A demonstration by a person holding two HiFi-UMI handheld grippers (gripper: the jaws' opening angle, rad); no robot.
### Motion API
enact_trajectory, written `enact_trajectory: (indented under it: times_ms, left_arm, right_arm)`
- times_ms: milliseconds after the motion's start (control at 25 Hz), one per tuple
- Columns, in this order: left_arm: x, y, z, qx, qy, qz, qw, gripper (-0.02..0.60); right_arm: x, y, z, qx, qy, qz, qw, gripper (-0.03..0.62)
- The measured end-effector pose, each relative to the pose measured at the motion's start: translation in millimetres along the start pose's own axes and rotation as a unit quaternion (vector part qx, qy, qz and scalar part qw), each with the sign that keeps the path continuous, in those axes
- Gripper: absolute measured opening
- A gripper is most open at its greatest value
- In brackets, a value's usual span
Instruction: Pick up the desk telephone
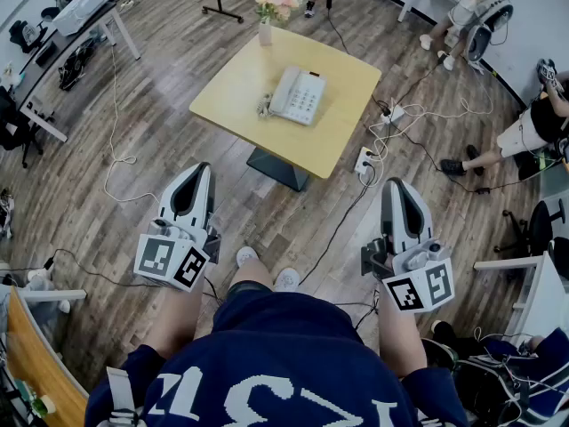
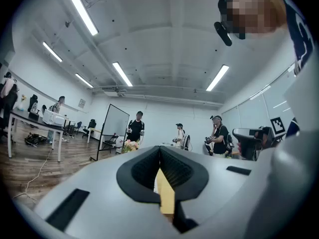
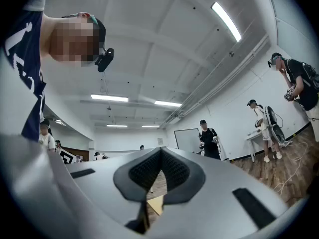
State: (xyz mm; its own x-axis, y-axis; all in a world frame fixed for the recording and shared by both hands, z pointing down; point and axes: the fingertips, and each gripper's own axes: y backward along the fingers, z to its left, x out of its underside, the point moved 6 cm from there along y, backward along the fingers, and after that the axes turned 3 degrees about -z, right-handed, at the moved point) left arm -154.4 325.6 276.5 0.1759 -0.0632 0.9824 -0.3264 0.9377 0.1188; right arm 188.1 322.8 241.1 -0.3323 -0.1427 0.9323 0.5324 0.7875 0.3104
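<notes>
A white desk telephone [image 1: 298, 95] lies on a square light-wood table [image 1: 347, 118] some way ahead of me in the head view. My left gripper [image 1: 197, 174] and right gripper [image 1: 399, 190] are both held low and near my body, well short of the table, and both are shut with nothing in them. In the left gripper view the black pads [image 2: 149, 168] meet, with a sliver of the table's wood seen past them. The right gripper view shows its pads [image 3: 172, 171] closed too, tilted up toward the ceiling. The phone appears in neither gripper view.
A vase of pink flowers [image 1: 276, 5] stands at the table's far corner. Cables and a power strip [image 1: 365, 161] lie on the wood floor right of the table. Desks line the left wall [image 1: 76, 20]. Several people stand or sit around the room, one seated at right [image 1: 533, 123].
</notes>
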Motion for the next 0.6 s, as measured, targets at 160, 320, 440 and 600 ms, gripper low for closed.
enact_trajectory:
  times_ms: [160, 320, 440, 600]
  left_arm:
    - [0, -5, -3, 0.002, -0.006, 0.001, 1.0000, 0.014]
    - [0, -10, -5, 0.000, -0.007, 0.001, 1.0000, 0.014]
    - [0, -9, -4, -0.008, -0.009, 0.004, 0.9999, 0.014]
    - [6, -15, 0, -0.013, -0.009, 0.014, 0.9998, 0.014]
  right_arm:
    - [0, 0, -2, -0.001, -0.001, -0.003, 1.000, 0.025]
    - [0, -4, -14, 0.019, -0.019, -0.005, 1.000, 0.025]
    - [1, -6, -21, 0.027, -0.032, -0.003, 0.999, 0.026]
    - [4, -12, -29, 0.033, -0.034, -0.005, 0.999, 0.026]
